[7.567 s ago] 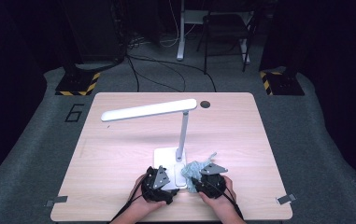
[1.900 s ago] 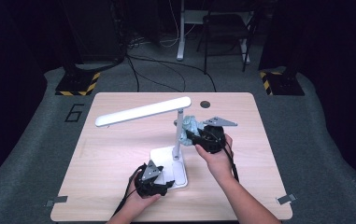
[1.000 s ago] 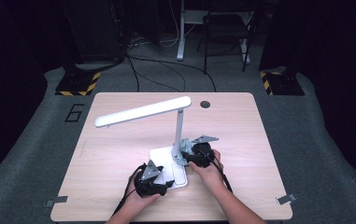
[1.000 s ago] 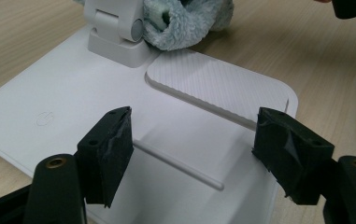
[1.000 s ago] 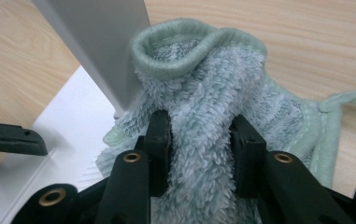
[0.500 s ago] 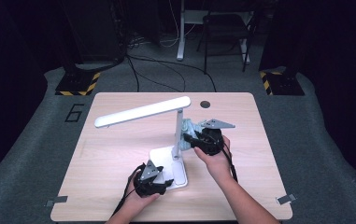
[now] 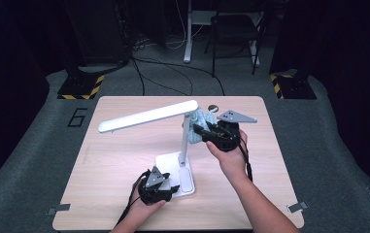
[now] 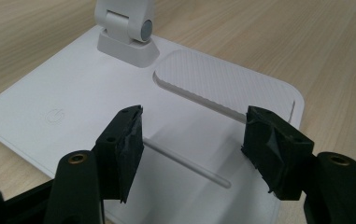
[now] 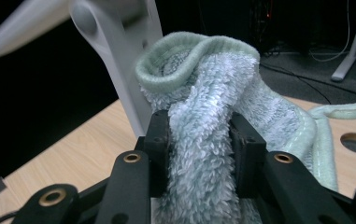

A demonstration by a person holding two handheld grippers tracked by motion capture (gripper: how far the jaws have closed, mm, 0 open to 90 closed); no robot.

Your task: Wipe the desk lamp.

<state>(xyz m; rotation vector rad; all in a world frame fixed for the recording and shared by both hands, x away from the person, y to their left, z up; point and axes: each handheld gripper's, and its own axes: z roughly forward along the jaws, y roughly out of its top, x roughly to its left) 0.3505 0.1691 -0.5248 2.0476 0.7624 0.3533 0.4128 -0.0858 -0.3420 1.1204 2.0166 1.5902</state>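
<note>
High view: a white desk lamp (image 7: 185, 145) stands on the desk (image 7: 105, 160), its base near the middle of the near edge and its light bar reaching toward the left edge. The right gripper (image 7: 207, 133) is raised beside the upper part of the lamp's upright, clamped on a pale green cloth (image 7: 199, 127) that is pressed against the post just under the hinge. The left gripper (image 7: 170, 190) sits low at the near left corner of the lamp base (image 7: 173, 162).

Left gripper view: the jaws stand apart over the white base (image 8: 73, 107), one pad on each side of a thin groove, gripping nothing. They have just been closing. The power symbol and the ribbed pad on the base lie beyond them.

Right gripper view: both pads (image 9: 159, 140) pinch a thick fold of the fluffy cloth (image 9: 213, 140). The cloth touches the lamp's upright (image 9: 119, 60).
</note>
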